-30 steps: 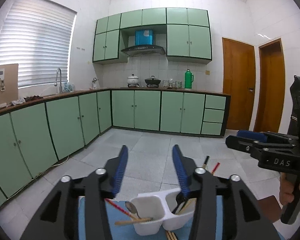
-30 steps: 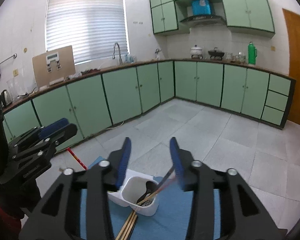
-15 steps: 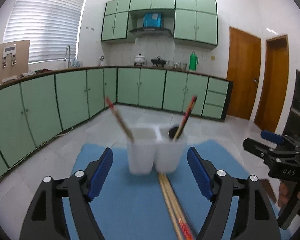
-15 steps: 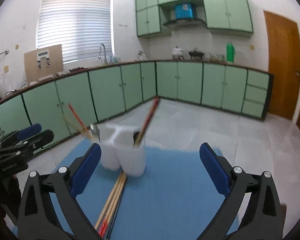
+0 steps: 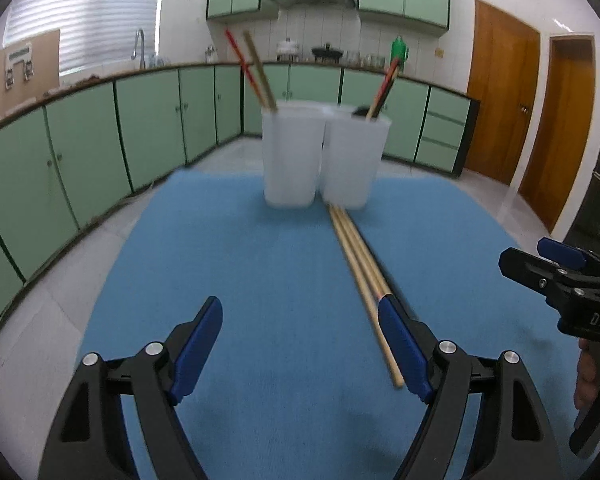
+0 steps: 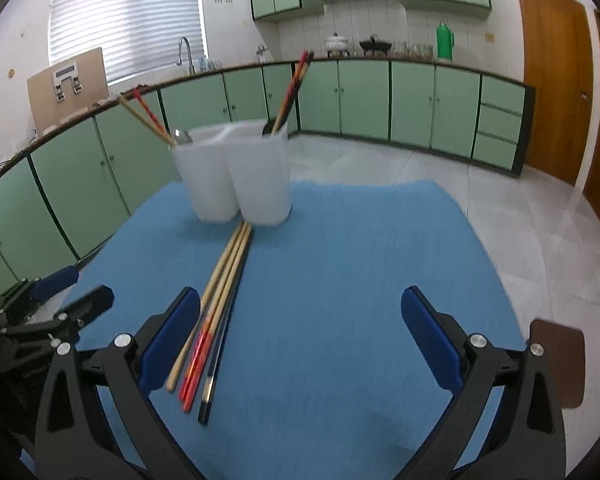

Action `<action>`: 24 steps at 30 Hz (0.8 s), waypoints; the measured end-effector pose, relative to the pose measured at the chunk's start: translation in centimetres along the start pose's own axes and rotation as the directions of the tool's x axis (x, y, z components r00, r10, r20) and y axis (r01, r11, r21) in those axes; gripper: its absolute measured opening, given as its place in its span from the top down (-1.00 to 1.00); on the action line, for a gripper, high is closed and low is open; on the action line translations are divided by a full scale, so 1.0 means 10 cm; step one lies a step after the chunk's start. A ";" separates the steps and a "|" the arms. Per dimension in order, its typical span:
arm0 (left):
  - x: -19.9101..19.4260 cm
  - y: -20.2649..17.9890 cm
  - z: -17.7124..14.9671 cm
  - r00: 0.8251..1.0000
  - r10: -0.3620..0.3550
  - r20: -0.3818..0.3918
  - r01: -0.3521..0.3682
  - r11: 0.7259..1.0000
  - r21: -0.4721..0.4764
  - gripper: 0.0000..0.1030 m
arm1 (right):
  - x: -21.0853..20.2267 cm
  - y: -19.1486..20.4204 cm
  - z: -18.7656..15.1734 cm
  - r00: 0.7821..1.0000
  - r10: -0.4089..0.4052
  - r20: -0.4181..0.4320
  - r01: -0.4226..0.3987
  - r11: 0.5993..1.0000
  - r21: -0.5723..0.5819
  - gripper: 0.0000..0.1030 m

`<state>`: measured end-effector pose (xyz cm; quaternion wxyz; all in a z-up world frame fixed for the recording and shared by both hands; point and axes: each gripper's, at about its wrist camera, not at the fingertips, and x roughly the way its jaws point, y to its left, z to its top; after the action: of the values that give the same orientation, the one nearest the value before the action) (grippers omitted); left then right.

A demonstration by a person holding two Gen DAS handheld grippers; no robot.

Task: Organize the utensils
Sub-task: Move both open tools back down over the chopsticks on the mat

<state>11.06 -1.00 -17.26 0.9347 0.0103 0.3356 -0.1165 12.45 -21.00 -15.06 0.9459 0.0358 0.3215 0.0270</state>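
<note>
Chopsticks (image 5: 362, 268) lying loose in a bunch on the blue mat (image 5: 260, 280), one end touching the foot of the white holder (image 5: 320, 156), seen from the left wrist. Holder standing upright near the far edge of the mat, showing two cups side by side. Sticking up out of the left cup, a red stick and a tan stick (image 5: 256, 68), both leaning left. Sticking up out of the right cup, more sticks (image 5: 386, 84), leaning right. Left hand-held gripper (image 5: 300, 324) hanging over the mat with jaws spread wide and nothing between them, right blue pad sitting just over the near end of the loose chopsticks. Right hand-held gripper (image 5: 540, 258) poking in from the right edge.

Looking from the right wrist: same chopsticks (image 6: 216, 304) lying on the mat (image 6: 340, 280), tan ones, red ones and a dark one. Holder (image 6: 236, 172) standing at their far end. Right hand-held gripper (image 6: 300, 320) spread wide, holding nothing, left pad just beside the chopsticks. Left hand-held gripper (image 6: 72, 288) showing at the left edge. Green cupboards (image 6: 380, 96) running round the room behind.
</note>
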 end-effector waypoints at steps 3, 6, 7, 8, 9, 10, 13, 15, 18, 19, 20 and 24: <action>0.04 -0.01 -0.09 0.999 0.017 -0.044 -0.017 1.000 0.008 -0.55 | 0.03 0.03 -0.14 0.999 0.002 -0.041 -0.002 1.000 -0.005 -0.90; 0.05 0.02 -0.17 0.997 0.022 -0.080 -0.022 1.000 0.006 -0.58 | 0.07 0.10 -0.27 0.995 0.019 -0.100 -0.020 1.000 -0.012 -0.90; 0.05 0.04 -0.20 0.995 0.027 -0.092 -0.026 1.000 0.008 -0.59 | 0.08 0.12 -0.30 0.993 0.023 -0.112 -0.025 1.000 -0.015 -0.90; 0.06 0.05 -0.21 0.994 0.034 -0.102 -0.033 0.999 0.010 -0.59 | 0.09 0.15 -0.34 0.992 0.019 -0.124 -0.022 1.000 -0.022 -0.89; 0.08 0.06 -0.23 0.993 0.040 -0.111 -0.039 0.999 0.011 -0.59 | 0.09 0.17 -0.36 0.991 0.015 -0.132 -0.019 0.999 -0.029 -0.90; 0.09 0.08 -0.24 0.992 0.043 -0.122 -0.043 0.999 0.007 -0.60 | 0.10 0.19 -0.39 0.990 0.014 -0.142 -0.019 0.999 -0.035 -0.89; 0.09 0.14 -0.27 0.990 0.047 -0.133 -0.049 0.999 -0.006 -0.61 | 0.14 0.25 -0.46 0.986 0.023 -0.166 -0.029 0.999 -0.037 -0.89; 0.09 0.17 -0.27 0.989 0.053 -0.138 -0.056 0.998 -0.012 -0.61 | 0.16 0.28 -0.51 0.983 0.032 -0.179 -0.039 0.999 -0.035 -0.89; 0.08 0.20 -0.29 0.989 0.055 -0.140 -0.059 0.998 -0.024 -0.61 | 0.18 0.33 -0.56 0.982 0.028 -0.188 -0.038 0.998 -0.047 -0.88; 0.07 0.21 -0.30 0.989 0.055 -0.140 -0.060 0.998 -0.027 -0.61 | 0.18 0.34 -0.58 0.981 0.027 -0.191 -0.037 0.998 -0.052 -0.88; 0.05 0.22 -0.30 0.988 0.056 -0.141 -0.061 0.998 -0.028 -0.61 | 0.18 0.37 -0.59 0.981 0.028 -0.193 -0.040 0.998 -0.058 -0.82; 0.07 0.21 -0.27 0.988 0.057 -0.143 -0.063 0.997 -0.033 -0.61 | 0.20 0.42 -0.63 0.977 0.028 -0.212 -0.046 0.996 -0.076 -0.52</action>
<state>10.38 1.19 -19.97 0.9115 0.0111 0.4030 -0.0810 10.02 -16.35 -20.89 0.9065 0.0006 0.4178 0.0612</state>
